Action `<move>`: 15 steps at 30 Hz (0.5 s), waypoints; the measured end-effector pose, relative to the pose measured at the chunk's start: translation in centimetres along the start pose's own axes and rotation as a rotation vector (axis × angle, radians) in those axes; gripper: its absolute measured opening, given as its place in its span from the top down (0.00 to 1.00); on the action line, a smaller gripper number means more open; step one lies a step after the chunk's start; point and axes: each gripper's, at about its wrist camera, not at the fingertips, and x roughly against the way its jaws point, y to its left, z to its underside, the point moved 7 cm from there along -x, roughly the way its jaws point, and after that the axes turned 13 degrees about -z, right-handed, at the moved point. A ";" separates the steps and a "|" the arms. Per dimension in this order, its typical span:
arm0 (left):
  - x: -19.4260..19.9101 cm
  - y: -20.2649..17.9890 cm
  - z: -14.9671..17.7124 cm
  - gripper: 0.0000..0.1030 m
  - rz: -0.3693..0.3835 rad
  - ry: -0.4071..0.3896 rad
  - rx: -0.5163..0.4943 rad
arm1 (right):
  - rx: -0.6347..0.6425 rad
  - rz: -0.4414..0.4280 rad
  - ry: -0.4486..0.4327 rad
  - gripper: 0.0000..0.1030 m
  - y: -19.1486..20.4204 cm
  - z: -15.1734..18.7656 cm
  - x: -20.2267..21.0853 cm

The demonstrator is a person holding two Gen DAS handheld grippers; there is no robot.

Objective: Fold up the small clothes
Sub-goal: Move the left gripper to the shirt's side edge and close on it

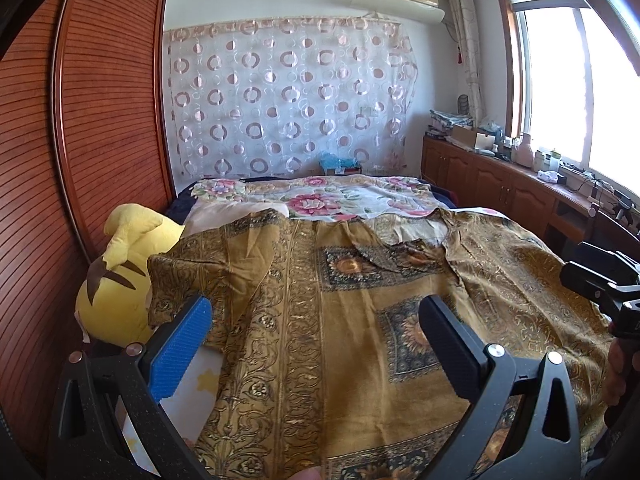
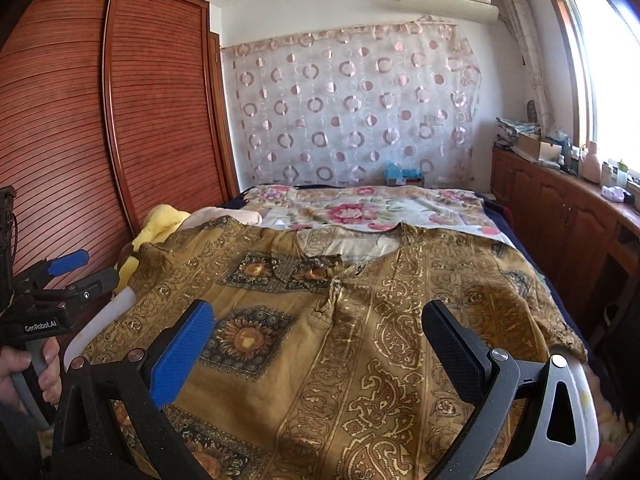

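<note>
A gold-brown patterned shirt point(image 1: 340, 320) lies spread flat, front up, on the bed; it also shows in the right wrist view point(image 2: 360, 320). Its collar points to the far end, and its left sleeve reaches toward a yellow plush toy. My left gripper point(image 1: 316, 320) is open and empty, hovering over the shirt's left half. My right gripper point(image 2: 318, 328) is open and empty over the shirt's middle. The right gripper's body shows at the right edge of the left wrist view point(image 1: 600, 284). The left gripper shows at the left of the right wrist view point(image 2: 76, 272).
A yellow plush toy point(image 1: 120, 280) sits at the bed's left edge against a wooden wardrobe point(image 1: 100, 120). A floral blanket point(image 1: 320, 196) covers the far half of the bed. A cluttered wooden cabinet point(image 1: 520, 176) runs along the right under the window.
</note>
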 end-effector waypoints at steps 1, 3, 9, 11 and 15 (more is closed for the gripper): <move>0.0 0.0 0.1 0.00 0.001 0.005 0.000 | 0.001 -0.003 0.006 0.00 0.0 0.0 -0.1; -0.7 0.7 0.5 0.00 0.008 0.023 0.002 | 0.008 -0.010 0.020 0.00 0.0 -0.1 -0.6; -2.3 3.4 1.5 0.00 -0.010 0.059 0.007 | 0.019 -0.039 0.060 0.00 0.1 -0.1 -1.4; -2.8 4.1 1.8 0.00 -0.014 0.069 0.008 | 0.018 -0.053 0.077 0.00 0.3 0.0 -1.9; -4.0 5.9 2.5 0.00 -0.022 0.094 0.006 | 0.022 -0.072 0.112 0.01 0.3 0.3 -2.7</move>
